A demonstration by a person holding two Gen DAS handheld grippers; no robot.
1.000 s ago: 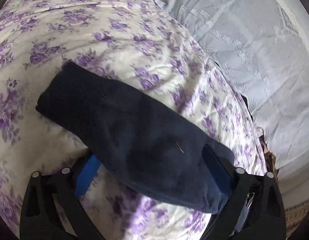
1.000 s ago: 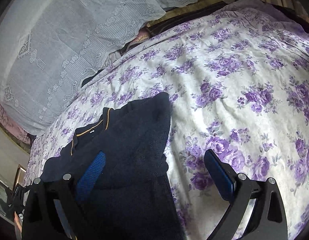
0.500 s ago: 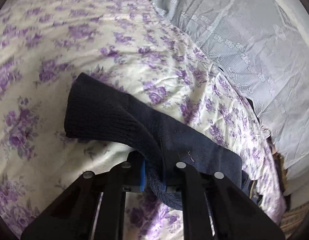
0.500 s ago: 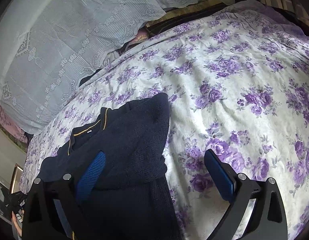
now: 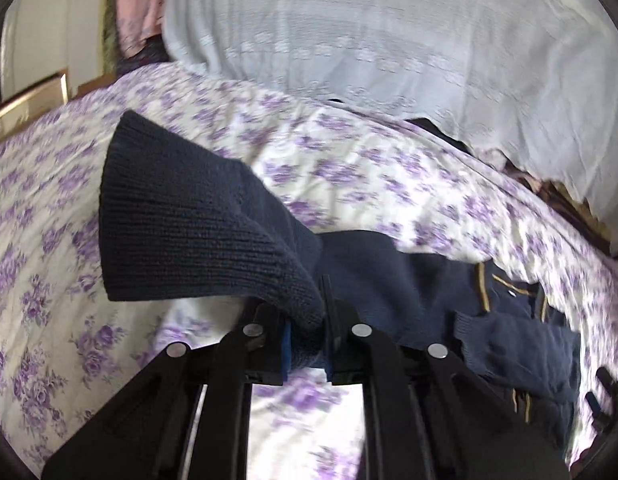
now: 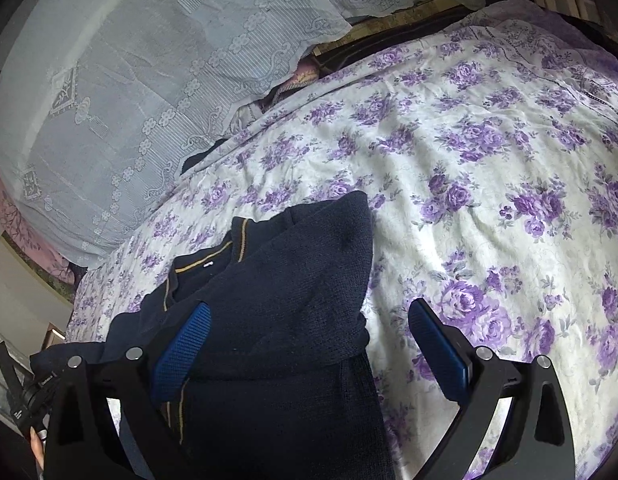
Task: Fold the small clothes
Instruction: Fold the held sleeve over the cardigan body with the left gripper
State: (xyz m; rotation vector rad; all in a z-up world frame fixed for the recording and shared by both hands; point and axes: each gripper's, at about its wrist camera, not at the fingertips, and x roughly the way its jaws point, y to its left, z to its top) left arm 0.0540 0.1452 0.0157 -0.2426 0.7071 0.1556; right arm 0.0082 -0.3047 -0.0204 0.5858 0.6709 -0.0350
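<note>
A small navy knit cardigan (image 6: 293, 300) with yellow-trimmed neckline lies on the floral bed. One sleeve is folded across its front. My left gripper (image 5: 307, 344) is shut on the other sleeve (image 5: 197, 232), whose ribbed cuff hangs lifted to the left; the cardigan's body (image 5: 449, 292) lies to the right. My right gripper (image 6: 309, 332) is open and hovers over the cardigan's right side, its left pad (image 6: 185, 340) above the knit and its right pad (image 6: 439, 340) above the sheet.
The bed cover (image 6: 489, 168) is white with purple flowers. A pale lace-covered pillow (image 6: 157, 60) lies along the far edge; it also shows in the left wrist view (image 5: 389, 28). A framed edge (image 5: 29, 100) stands beyond the bed at far left.
My left gripper closed on the sleeve, lifted it and swung right toward the cardigan's body. The right gripper stayed open and nearly still.
</note>
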